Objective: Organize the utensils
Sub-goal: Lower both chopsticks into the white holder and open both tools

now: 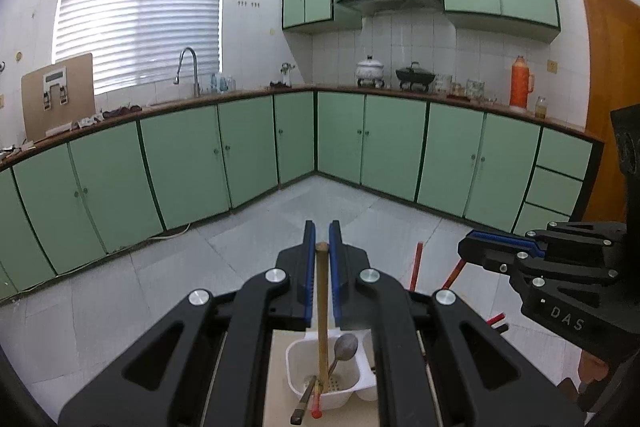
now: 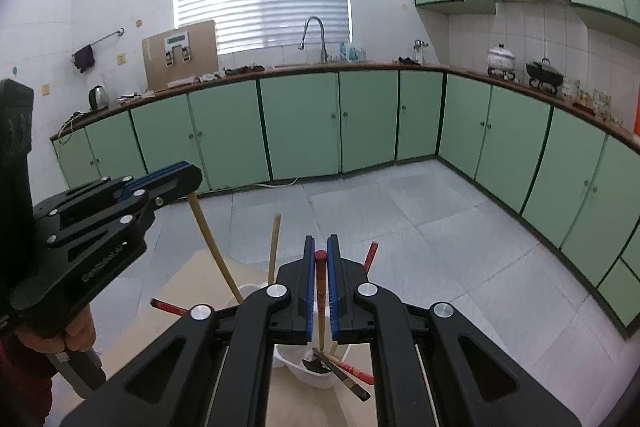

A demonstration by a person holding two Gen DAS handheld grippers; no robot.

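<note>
Green-cabinet kitchen, left wrist view: our left gripper (image 1: 322, 251) clamps a bamboo chopstick (image 1: 322, 311) above the white holder (image 1: 296, 367), a spoon (image 1: 345, 349) already inside. Right wrist view: our right gripper (image 2: 321, 255) pinches a red-tipped chopstick (image 2: 321, 291); sorting seems partly done.

bright daylight via window blinds (image 1: 140, 11) | sharp | edges fisheye-bent, vignetted

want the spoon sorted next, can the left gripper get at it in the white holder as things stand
Probably not yet. The left gripper is shut on a bamboo chopstick, so its fingers are taken. The spoon leans in the white holder just below, bowl up and uncovered, so the way looks free once the chopstick is dropped.
</note>
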